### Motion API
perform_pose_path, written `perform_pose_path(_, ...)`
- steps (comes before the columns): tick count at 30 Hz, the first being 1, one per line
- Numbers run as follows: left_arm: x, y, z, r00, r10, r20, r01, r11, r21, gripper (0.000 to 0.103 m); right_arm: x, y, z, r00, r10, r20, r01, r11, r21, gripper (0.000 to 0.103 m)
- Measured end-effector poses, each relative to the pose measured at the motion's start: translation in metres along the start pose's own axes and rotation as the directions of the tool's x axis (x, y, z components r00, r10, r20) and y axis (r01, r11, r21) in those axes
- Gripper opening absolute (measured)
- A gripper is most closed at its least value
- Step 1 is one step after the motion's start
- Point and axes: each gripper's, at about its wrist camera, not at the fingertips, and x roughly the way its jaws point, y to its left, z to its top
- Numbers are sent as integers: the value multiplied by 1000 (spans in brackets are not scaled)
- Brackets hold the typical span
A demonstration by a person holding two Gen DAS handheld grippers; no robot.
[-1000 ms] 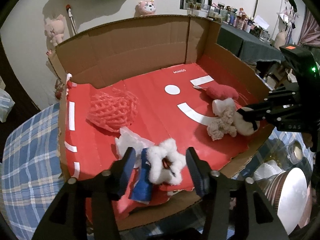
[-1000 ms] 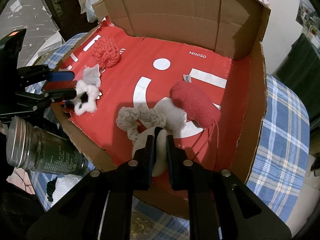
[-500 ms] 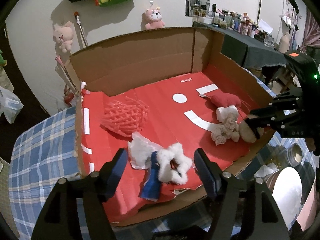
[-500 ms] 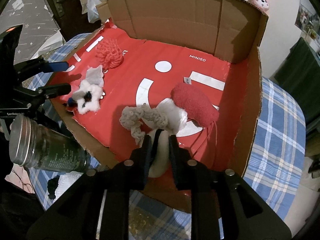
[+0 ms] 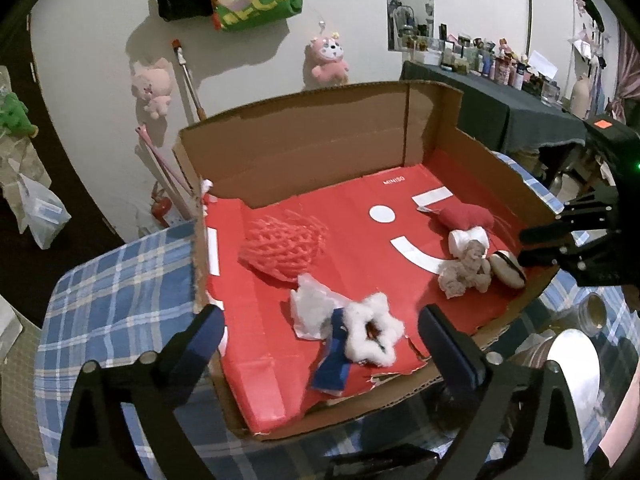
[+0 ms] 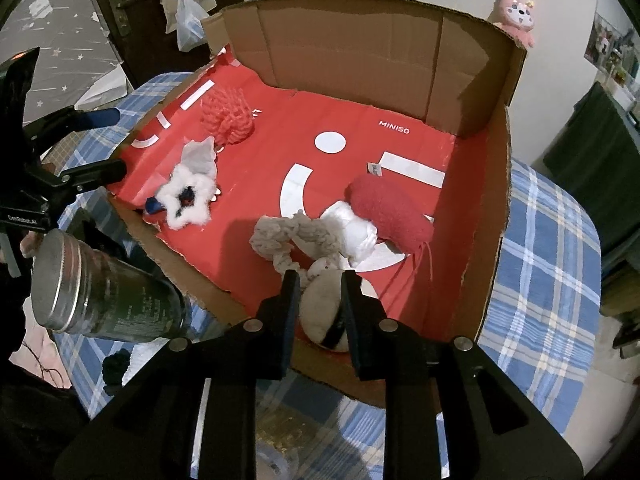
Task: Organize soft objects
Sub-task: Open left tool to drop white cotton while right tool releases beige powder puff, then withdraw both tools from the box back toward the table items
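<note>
A cardboard box (image 5: 304, 148) with a red floor holds the soft things. A white fluffy star (image 5: 372, 336) lies on a blue strip (image 5: 334, 364) near the front edge. My left gripper (image 5: 320, 320) hovers above it, its jaws opening wide and touching nothing. A cream round pad with a dark band (image 6: 320, 308) rests on the floor by the front right edge. My right gripper (image 6: 320, 280) straddles it, jaws opening, pads just off it. Beside it lie a beige knotted rope (image 6: 280, 240), a white roll (image 6: 356, 228) and a red plush cushion (image 6: 388, 212). A red foam net (image 5: 280, 248) sits at the left.
The box stands on a blue plaid cloth (image 5: 120, 280). A dark glass jar with a metal lid (image 6: 100, 304) stands just outside the front edge, between the two grippers. High cardboard walls close the back and right. Plush toys hang on the wall behind.
The left jaws spread wide and drew up and back from the fluffy star, which stayed on the floor. The right jaws parted a little and the cream pad now lies on the floor.
</note>
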Motion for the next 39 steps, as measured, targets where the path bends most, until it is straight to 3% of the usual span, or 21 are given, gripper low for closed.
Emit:
perform_pose_path(1,-2,1,0,1000,4,5,-4,1000,-3,103,-2,1,0,1000,-4,5,4,1000,-2,33)
perform_pose_path(2,-4,2,0,1000,7,10,-7,1000,-7,103,-3,2,-1,1000,-9,11,9,1000,-4,60)
perform_pose_path(4,-7,4,0,1000,21,21,-21,1000,-11,103,-9,5,-1,999,-30,43,31,999,-10,83)
perform_pose_path(9,-12,10,-2,993,103,49,-101,994,-29,103,-21,9,-1,996,-50,70,51,999,-9,83)
perform_pose_path(16,-15,22,-9,967,244,70,-240,969,-53,103,-29,-4,-7,987,-129,95,124,991,58,83)
perform_pose_path(29,-31,41,-27,960,273,66,-263,957,-123,103,-60,-20,-43,962,-247,117,231,964,135,83)
perform_pose_path(39,-47,52,-46,954,292,62,-279,946,-168,103,-82,-17,-81,950,-287,119,267,950,163,83)
